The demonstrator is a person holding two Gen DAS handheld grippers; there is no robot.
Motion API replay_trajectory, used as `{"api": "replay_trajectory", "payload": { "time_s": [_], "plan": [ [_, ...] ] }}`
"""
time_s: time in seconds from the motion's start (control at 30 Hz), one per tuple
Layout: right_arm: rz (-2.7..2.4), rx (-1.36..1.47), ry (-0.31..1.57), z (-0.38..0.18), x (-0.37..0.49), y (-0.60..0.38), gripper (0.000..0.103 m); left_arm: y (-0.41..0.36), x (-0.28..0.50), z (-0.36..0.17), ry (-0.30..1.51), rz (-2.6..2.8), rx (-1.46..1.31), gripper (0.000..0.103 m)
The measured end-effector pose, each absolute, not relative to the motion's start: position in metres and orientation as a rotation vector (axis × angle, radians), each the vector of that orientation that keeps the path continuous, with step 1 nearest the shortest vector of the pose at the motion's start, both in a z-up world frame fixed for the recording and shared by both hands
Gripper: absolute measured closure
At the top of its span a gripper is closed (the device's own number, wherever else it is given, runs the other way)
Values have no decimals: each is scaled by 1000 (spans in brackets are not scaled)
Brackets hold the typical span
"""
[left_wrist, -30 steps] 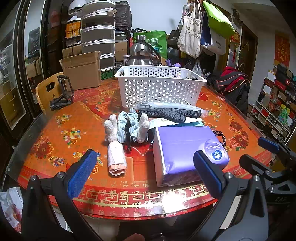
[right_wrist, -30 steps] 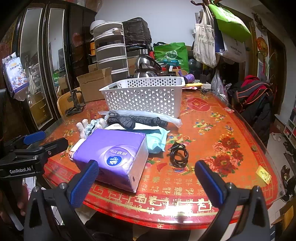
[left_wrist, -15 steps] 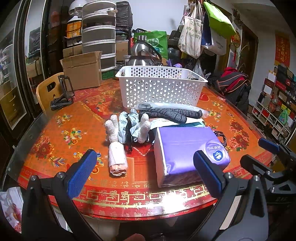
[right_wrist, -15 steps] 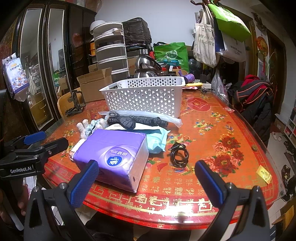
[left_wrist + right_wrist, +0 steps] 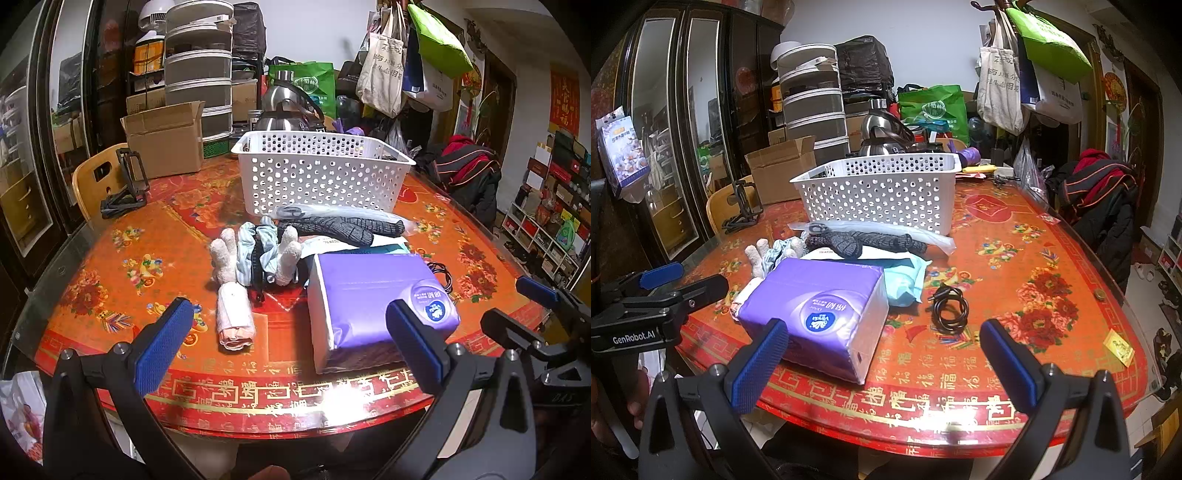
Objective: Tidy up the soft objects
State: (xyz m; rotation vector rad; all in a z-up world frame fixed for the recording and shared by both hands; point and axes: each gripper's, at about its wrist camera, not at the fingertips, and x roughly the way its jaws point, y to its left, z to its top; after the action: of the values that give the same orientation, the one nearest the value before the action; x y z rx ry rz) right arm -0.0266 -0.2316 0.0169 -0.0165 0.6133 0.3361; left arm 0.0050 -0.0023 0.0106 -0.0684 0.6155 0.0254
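Right wrist: "GenRobot.AI" on left gripper (image 5: 661, 284)

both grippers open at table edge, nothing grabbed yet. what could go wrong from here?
1. The purple tissue pack lies near the table edge; a clumsy grasp could nudge it off.
2. The socks and scrunchies lie bunched together, so one grab may drag several.
3. The black cable isn't soft and could get swept into the white basket.
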Motion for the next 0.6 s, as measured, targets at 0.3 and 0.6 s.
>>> {"api": "replay_trajectory", "payload": {
  "time_s": [0.3,0.6],
  "plan": [
    [337,-18,615,17,-27,-230,0,0,6,11,618,26,-70,0],
    [339,-19,615,17,-27,-229,0,0,6,11,615,33,-64,0]
  ]
}}
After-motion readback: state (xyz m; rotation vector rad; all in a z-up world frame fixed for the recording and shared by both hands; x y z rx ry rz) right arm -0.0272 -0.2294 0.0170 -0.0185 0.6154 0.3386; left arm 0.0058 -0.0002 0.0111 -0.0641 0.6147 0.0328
